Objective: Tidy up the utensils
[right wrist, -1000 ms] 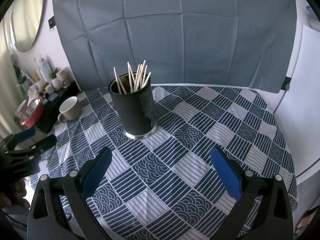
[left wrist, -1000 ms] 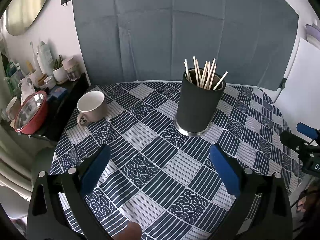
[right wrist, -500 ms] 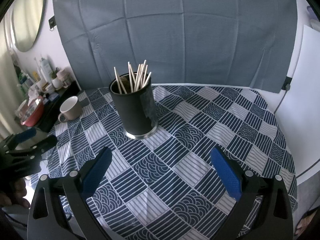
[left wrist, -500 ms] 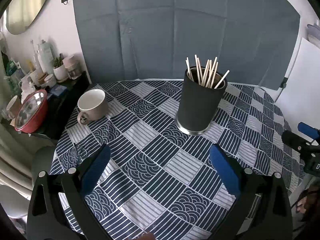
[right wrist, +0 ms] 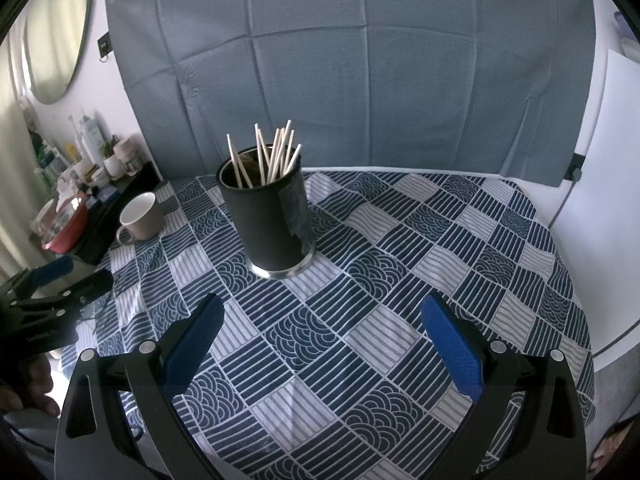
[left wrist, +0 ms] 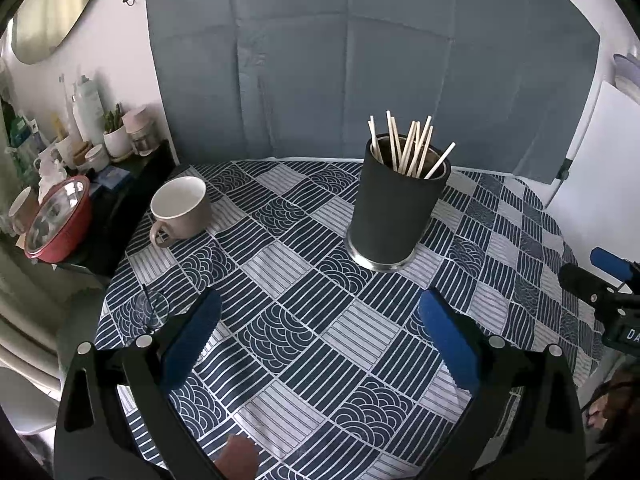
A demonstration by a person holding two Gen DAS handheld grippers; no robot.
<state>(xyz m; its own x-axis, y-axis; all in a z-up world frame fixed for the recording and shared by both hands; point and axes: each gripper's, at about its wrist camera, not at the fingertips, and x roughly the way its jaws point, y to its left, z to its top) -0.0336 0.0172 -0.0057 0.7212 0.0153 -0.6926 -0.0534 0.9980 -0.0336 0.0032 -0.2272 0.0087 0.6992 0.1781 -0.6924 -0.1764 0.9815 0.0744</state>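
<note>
A black cylindrical holder (left wrist: 394, 216) with several pale wooden chopsticks (left wrist: 408, 148) standing in it sits upright on the table with the blue patterned cloth (left wrist: 304, 332). It also shows in the right wrist view (right wrist: 270, 224), with its chopsticks (right wrist: 272, 158). My left gripper (left wrist: 320, 312) is open and empty above the near part of the table, short of the holder. My right gripper (right wrist: 322, 314) is open and empty, also short of the holder. Each gripper shows at the edge of the other's view.
A beige mug (left wrist: 182, 210) stands at the table's far left, also in the right wrist view (right wrist: 140, 218). A small clear glass lid-like piece (left wrist: 150, 308) lies near the left edge. A dark side shelf (left wrist: 100, 200) holds a red bowl (left wrist: 56, 220) and bottles. A grey cloth backdrop (left wrist: 360, 60) hangs behind.
The left wrist view has drifted slightly, so the holder sits a little higher and farther in frame. The right gripper has hardly moved. Both stay open.
</note>
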